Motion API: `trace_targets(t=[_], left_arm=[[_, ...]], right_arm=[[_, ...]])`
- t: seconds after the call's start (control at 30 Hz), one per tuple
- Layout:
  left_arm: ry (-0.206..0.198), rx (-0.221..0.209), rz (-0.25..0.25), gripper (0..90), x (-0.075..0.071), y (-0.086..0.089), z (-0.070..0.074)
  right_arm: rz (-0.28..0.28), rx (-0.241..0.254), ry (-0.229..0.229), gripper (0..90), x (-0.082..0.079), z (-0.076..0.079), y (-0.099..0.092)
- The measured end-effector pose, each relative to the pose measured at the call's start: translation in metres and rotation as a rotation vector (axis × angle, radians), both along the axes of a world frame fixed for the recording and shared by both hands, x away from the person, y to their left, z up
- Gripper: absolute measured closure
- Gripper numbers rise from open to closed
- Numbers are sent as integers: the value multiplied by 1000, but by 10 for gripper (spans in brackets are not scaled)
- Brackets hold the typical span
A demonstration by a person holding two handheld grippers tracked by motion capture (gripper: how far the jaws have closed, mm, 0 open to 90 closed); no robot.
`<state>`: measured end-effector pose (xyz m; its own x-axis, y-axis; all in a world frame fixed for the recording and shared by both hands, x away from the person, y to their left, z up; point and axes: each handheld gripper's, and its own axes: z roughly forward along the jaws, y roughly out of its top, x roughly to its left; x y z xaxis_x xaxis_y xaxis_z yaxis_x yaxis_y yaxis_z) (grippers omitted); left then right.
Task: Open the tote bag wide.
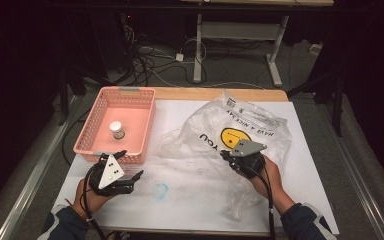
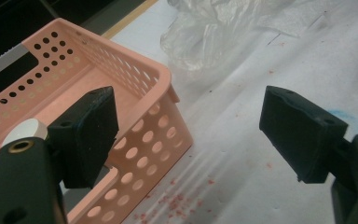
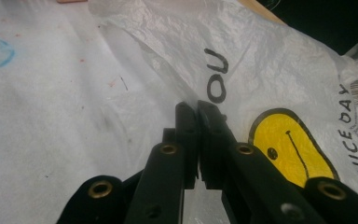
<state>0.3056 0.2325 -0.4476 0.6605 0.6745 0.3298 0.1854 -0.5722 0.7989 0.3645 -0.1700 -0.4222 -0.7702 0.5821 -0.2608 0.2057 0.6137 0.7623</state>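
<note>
Black jaws of the right gripper [image 3: 198, 112] pressed together on a fold of the plastic bag [image 3: 279, 70]; film pinched between the pads, just beside the printed letters and the yellow smiley face [image 3: 289, 147]. Same grip from the high view: right gripper [image 1: 226, 155] at the bag's near edge, bag [image 1: 240, 125] crumpled flat on the white table cover [image 1: 180, 200], right of centre.

Left gripper [image 2: 189, 133] spread wide, nothing between the pads. It hangs by the near corner of the pink basket [image 2: 163, 79]; in the high view, left gripper [image 1: 125, 165] just at the basket's near wall [image 1: 112, 156]. Small white-capped jar [image 1: 117, 129] stands upright inside the basket, apart from both tools.

Step in hand, as I judge it: securing one layer of the bag to open its mouth. The jar looks like the thing meant to go in, though that is a guess.

Next move likely calls for lifting the pinched layer gently so the film does not slip or tear, while the free left tool takes the opposite layer or fetches the jar.
</note>
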Motion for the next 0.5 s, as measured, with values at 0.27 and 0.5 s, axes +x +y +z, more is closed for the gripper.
trace_targets(t=[0.27, 0.5], left_arm=[[-2, -12, 17, 191, 1, 5, 2], [-8, -21, 33, 191, 2, 9, 6]], right_arm=[[-8, 18, -36, 900, 0, 8, 0], [-7, 18, -60, 900, 0, 15, -1]])
